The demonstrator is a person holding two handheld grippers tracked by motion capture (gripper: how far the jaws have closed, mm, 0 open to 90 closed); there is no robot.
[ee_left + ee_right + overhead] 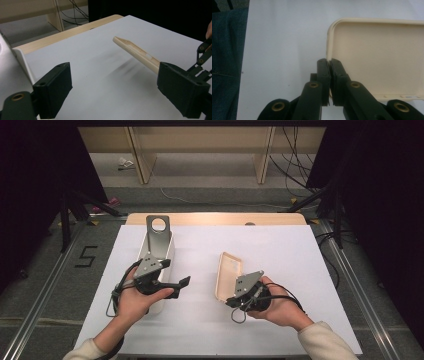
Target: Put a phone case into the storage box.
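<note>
A cream phone case (228, 275) hangs over the white sheet, lifted and tilted, with a soft shadow under it in the left gripper view (136, 52). My right gripper (233, 301) is shut on the case's rim near one rounded corner; in the right gripper view the two jaws (329, 63) pinch the thin wall, and the case's hollow inside (379, 57) faces the camera. My left gripper (175, 274) is open, left of the case and apart from it, its jaws (113, 72) pointing at the case with nothing between them.
A long white tray (167, 251) with a grey metal plate (159, 232) that has a round hole lies under and behind my left hand. The white sheet (290, 255) covers a wooden table (215, 218). Cables and shelf legs stand on the floor beyond.
</note>
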